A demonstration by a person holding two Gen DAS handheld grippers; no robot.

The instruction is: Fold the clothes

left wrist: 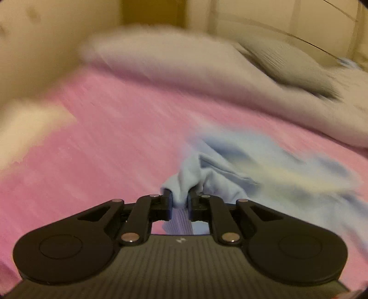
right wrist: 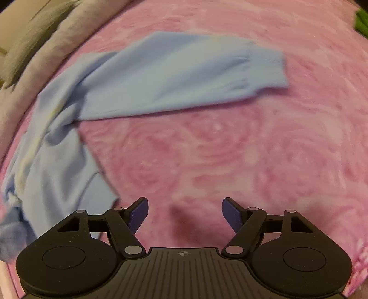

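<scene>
A light blue long-sleeved garment (left wrist: 264, 165) lies crumpled on a pink bed cover (left wrist: 103, 138). My left gripper (left wrist: 180, 198) is shut on a bunched edge of it, and the cloth trails off to the right. In the right wrist view the garment (right wrist: 161, 76) spreads over the pink cover (right wrist: 230, 149), with one sleeve stretched to the right and its cuff near the upper right. My right gripper (right wrist: 185, 215) is open and empty just above the bare cover, to the right of the garment's body. Both views are blurred.
A beige blanket (left wrist: 184, 66) is heaped along the far side of the bed, with a grey pillow (left wrist: 292, 66) on it. A beige headboard or wall is at the left. Something green (right wrist: 362, 20) shows at the top right edge.
</scene>
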